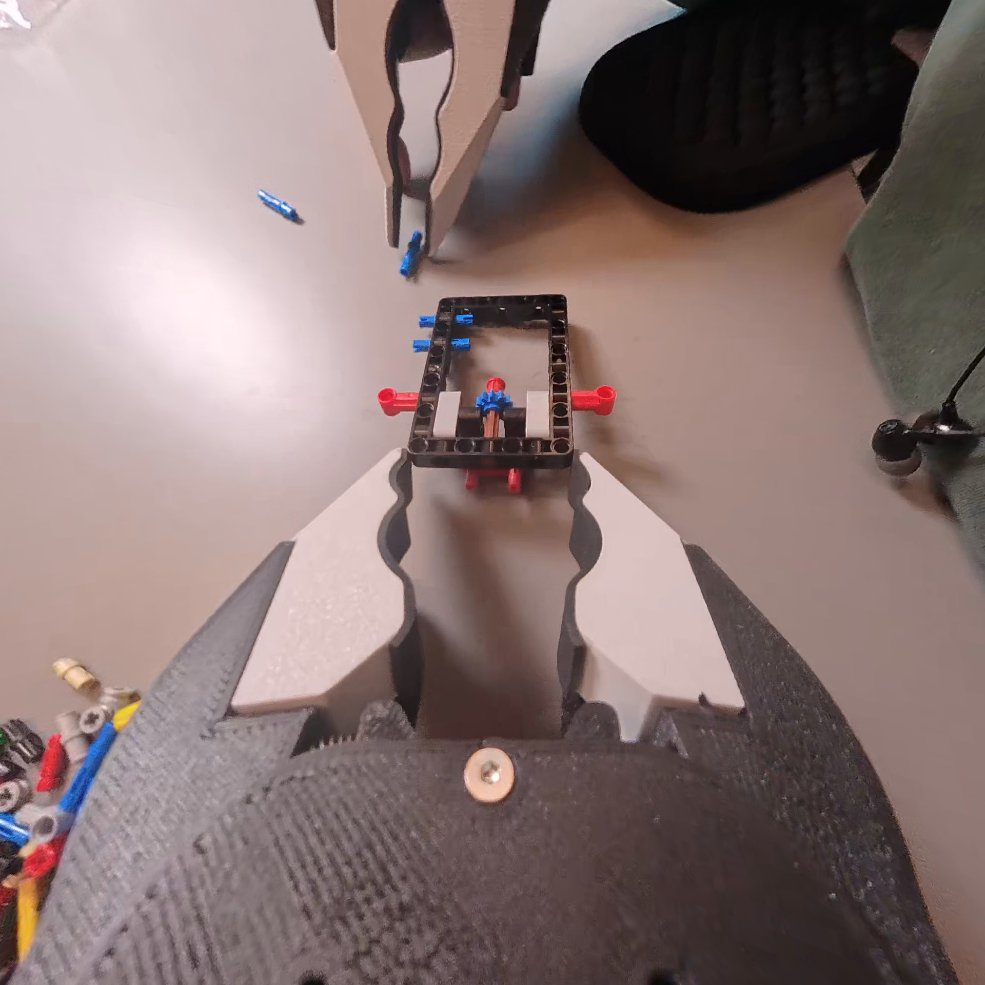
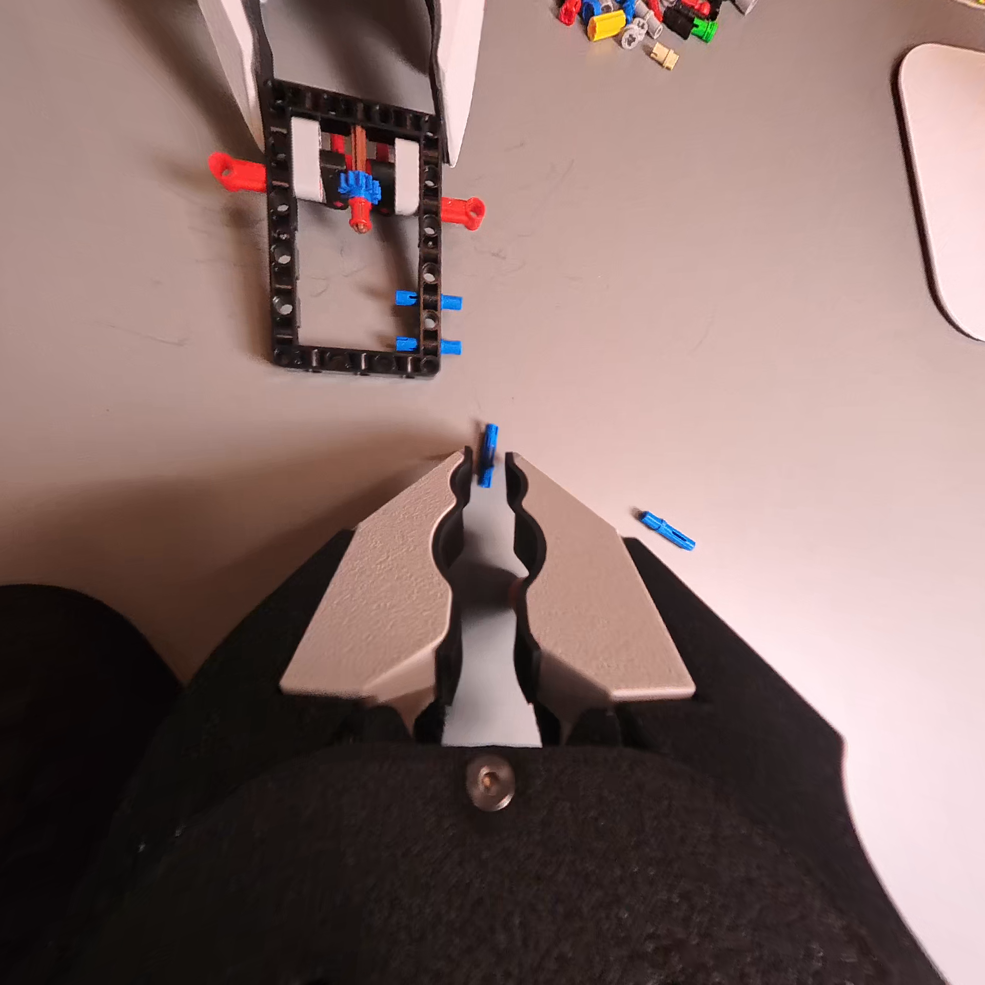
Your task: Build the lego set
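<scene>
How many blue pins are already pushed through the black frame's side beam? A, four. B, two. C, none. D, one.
B: two blue pins sit through one long side of the black frame, near its end away from the gear; two more blue pins lie loose on the table, one between the right gripper fingertips and one off to the side.

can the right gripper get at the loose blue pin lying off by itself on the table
Probably yes. The loose blue pin lies alone on bare table just to the side of the right gripper, nothing around it. But another blue pin already sits between its fingers, so that comes first.
</scene>
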A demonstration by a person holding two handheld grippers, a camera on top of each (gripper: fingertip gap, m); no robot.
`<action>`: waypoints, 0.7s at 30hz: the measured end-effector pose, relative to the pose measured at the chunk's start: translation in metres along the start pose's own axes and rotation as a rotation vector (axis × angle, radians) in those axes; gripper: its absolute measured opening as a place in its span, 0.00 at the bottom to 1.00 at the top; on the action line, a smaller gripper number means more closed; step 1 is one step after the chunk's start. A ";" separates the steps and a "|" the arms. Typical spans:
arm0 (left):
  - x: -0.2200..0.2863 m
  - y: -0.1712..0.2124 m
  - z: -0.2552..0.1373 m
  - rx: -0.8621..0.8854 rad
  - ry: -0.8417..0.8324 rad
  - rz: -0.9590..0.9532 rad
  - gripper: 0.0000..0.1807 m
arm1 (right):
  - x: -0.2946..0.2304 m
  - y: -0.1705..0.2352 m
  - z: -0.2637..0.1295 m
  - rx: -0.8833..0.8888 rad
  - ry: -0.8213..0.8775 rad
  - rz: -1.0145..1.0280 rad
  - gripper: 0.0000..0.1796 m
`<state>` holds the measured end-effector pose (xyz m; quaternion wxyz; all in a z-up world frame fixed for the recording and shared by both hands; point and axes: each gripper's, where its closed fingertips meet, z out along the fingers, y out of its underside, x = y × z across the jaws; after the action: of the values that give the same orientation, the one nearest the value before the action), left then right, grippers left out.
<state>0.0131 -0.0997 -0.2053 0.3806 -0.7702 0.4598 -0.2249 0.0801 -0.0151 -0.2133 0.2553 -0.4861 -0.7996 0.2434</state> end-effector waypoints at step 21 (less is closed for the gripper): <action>-0.011 -0.031 -0.032 0.229 0.150 -0.496 0.34 | -0.045 -0.071 -0.004 0.317 -0.313 0.033 0.03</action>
<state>0.0020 -0.0936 -0.1611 0.3633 -0.7925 0.2557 -0.4178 0.0543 -0.0842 -0.1730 0.1974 -0.4091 -0.7731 0.4427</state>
